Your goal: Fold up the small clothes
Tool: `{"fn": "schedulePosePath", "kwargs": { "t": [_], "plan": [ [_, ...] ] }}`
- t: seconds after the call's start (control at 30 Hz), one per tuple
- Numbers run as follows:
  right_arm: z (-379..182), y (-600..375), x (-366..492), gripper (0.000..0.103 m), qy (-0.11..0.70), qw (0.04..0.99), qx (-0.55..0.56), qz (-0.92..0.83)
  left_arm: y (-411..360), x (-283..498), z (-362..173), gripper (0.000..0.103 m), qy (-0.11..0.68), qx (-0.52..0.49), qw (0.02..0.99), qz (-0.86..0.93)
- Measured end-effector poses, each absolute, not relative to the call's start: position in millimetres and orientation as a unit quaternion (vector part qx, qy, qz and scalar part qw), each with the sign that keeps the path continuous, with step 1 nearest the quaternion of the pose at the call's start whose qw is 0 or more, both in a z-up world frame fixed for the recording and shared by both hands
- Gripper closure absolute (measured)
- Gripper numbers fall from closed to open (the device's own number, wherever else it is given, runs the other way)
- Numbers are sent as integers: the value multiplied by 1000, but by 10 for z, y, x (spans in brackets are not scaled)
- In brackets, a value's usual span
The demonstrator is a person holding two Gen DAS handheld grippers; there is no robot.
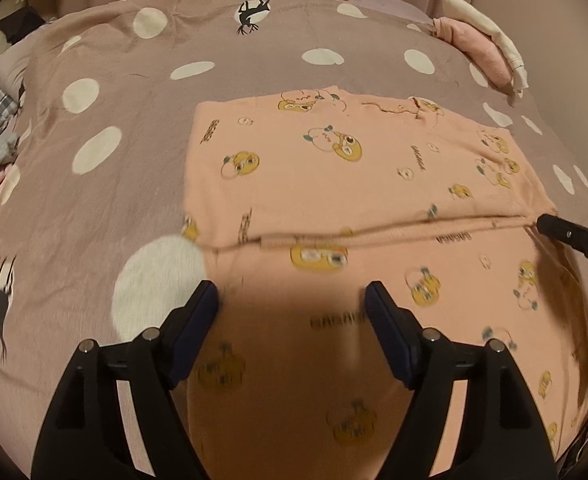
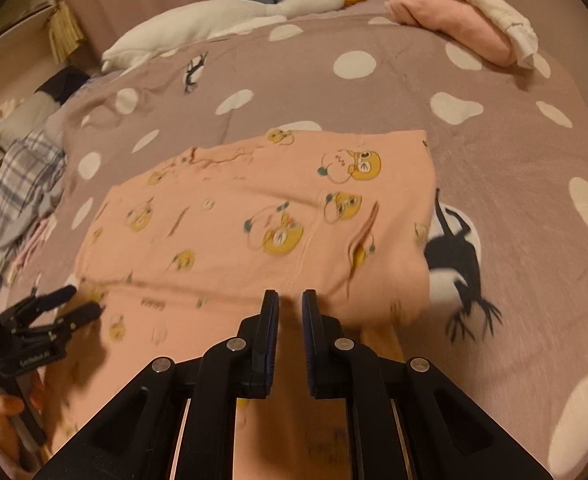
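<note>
Peach duck-print garment (image 1: pixel 334 168) lies part-folded on the polka-dot bedspread (image 1: pixel 93 128). Left gripper (image 1: pixel 291 300) spread wide, holding nothing, hovering over the near layer. Right gripper (image 2: pixel 289 300) nearly closed, apparently empty, likely positioned to smooth the fold.

Pink garment (image 1: pixel 334 184) bears repeated "GAGAGA" print

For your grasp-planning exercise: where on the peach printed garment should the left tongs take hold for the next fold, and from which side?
Probably the near left corner of the peach garment, approached low from the near side. The left tongs hang open over its near layer, and the edge by the bedspread lies flat and free, so one finger can slide under. The right tongs cover the other side.
</note>
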State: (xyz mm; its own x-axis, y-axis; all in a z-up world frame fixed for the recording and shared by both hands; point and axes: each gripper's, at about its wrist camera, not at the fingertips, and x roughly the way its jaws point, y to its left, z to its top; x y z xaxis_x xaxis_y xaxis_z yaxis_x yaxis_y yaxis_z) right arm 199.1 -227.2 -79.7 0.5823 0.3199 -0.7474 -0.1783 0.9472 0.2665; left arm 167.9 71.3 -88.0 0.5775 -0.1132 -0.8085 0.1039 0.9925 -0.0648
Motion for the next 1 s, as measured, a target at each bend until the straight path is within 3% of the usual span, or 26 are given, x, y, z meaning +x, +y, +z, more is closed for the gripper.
{"fn": "schedulePosePath", "kwargs": {
  "t": [0.17, 0.3, 0.43, 1.0],
  "plan": [
    [-783, -2335, 1748, 80, 428, 885, 99, 154, 716, 1389, -823, 27, 447, -11, 892, -63],
    [-742, -2352, 1577, 78, 418, 886, 109, 165, 697, 1185, -803, 27, 448, -24, 891, -70],
    [-709, -2344, 1398, 65, 407, 888, 117, 180, 640, 987, -792, 27, 450, -25, 890, -73],
    [-1020, -1960, 734, 65, 445, 878, 0, 173, 542, 296, -986, 27, 469, -11, 881, -62]
  ]
}}
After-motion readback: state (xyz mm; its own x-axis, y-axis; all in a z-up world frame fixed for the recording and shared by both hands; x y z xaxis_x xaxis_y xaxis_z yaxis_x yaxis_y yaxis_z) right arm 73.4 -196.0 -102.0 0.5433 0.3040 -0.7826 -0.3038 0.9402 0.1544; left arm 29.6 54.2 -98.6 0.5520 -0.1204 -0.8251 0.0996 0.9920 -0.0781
